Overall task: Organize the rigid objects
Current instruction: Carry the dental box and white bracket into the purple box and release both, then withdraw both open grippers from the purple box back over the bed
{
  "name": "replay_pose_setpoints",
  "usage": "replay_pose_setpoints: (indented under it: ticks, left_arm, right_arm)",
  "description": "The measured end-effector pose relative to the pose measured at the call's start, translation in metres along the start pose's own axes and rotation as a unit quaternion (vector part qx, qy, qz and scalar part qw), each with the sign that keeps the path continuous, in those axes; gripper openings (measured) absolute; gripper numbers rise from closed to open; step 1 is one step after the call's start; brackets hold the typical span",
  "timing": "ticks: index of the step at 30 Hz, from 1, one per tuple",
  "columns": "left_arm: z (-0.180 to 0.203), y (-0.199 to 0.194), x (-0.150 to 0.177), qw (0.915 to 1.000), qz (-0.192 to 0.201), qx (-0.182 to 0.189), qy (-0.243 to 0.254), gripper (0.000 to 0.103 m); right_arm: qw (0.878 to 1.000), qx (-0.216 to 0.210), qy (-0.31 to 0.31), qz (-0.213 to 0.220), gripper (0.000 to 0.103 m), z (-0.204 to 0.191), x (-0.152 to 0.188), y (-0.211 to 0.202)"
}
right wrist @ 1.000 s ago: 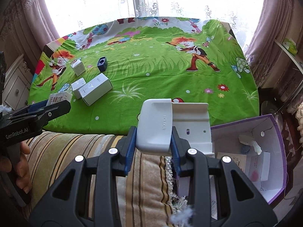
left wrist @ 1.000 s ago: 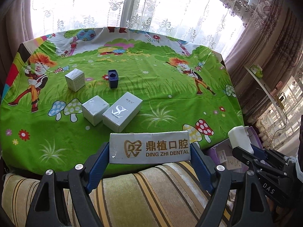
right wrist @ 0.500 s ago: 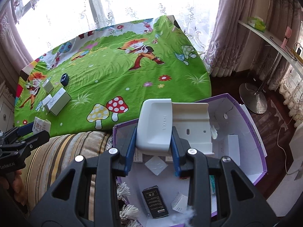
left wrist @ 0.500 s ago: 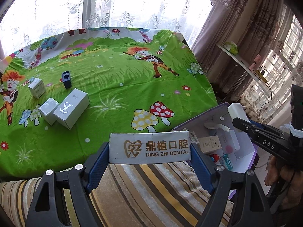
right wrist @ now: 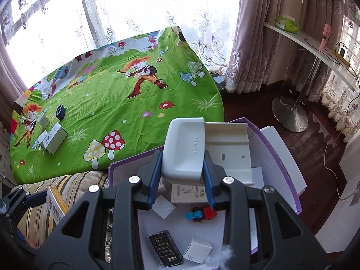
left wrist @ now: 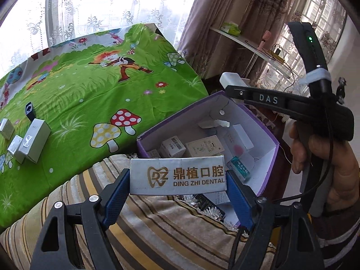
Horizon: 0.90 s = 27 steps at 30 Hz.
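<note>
My left gripper (left wrist: 177, 176) is shut on a long white box printed DING ZHI DENTAL (left wrist: 177, 175), held over the striped cushion at the near edge of the purple box (left wrist: 267, 135). My right gripper (right wrist: 182, 168) is shut on a white plastic holder (right wrist: 184, 148), which hangs over the open purple box (right wrist: 283, 168). In the left wrist view the right gripper (left wrist: 234, 85) shows from the side, with a hand on its handle. Several small cartons and a red-and-blue toy (right wrist: 200, 212) lie inside the box.
On the green cartoon tablecloth (left wrist: 90, 94) at the left stand a white SL carton (left wrist: 33, 140), two small white boxes (left wrist: 6, 128) and a dark blue box (left wrist: 30, 110). A striped cushion (left wrist: 157, 229) lies below. A curtain, a shelf and a lamp stand (right wrist: 289, 114) are at right.
Both grippers have swung to the right, away from the table, with their loads. The purple box came into view and now lies under the right gripper and just ahead of the left.
</note>
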<state>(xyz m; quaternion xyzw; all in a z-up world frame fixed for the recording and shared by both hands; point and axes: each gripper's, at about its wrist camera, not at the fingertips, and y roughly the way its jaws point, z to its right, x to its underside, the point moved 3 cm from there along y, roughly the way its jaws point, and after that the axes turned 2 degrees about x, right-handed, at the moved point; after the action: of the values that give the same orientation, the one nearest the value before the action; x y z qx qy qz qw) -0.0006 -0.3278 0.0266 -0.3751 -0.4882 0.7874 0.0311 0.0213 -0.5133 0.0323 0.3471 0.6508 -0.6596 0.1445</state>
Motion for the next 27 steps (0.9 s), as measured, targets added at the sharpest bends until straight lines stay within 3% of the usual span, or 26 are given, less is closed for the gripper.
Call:
replay_pose_setpoints:
  ticks: [3,5,7,10,15,17,27]
  left_arm:
    - [0.011,0.004,0.002,0.9998,-0.006,0.016,0.01,0.083]
    - [0.016,0.005,0.002,0.9996,-0.007,0.023,0.016,0.083]
    - [0.02,0.007,0.002,0.9992,-0.009,0.034,0.018,0.083]
    - [0.023,0.011,0.004,0.9988,-0.018,0.041,0.02,0.087]
    - [0.017,0.011,0.006,0.999,-0.018,0.04,0.003,0.101]
    - [0.012,0.009,0.006,0.9991,-0.015,0.04,-0.007,0.102]
    - [-0.019,-0.004,0.014,0.9986,-0.022,-0.041,-0.027,0.102]
  right_arm:
    - [1.0,0.003,0.004,0.005,0.043,0.003,-0.003,-0.001]
    - [1.0,0.0,0.008,0.006,0.055,0.004,-0.002,-0.002]
    - [1.0,-0.002,0.011,0.005,0.06,0.006,-0.001,-0.003]
    - [1.0,-0.006,0.018,0.003,0.063,0.008,0.002,-0.005]
    - [1.0,-0.01,0.02,0.003,0.068,0.01,0.004,-0.009]
    - [1.0,-0.011,0.019,0.002,0.069,0.01,0.006,-0.01]
    - [1.0,-0.013,0.007,-0.001,0.072,0.005,0.011,-0.014]
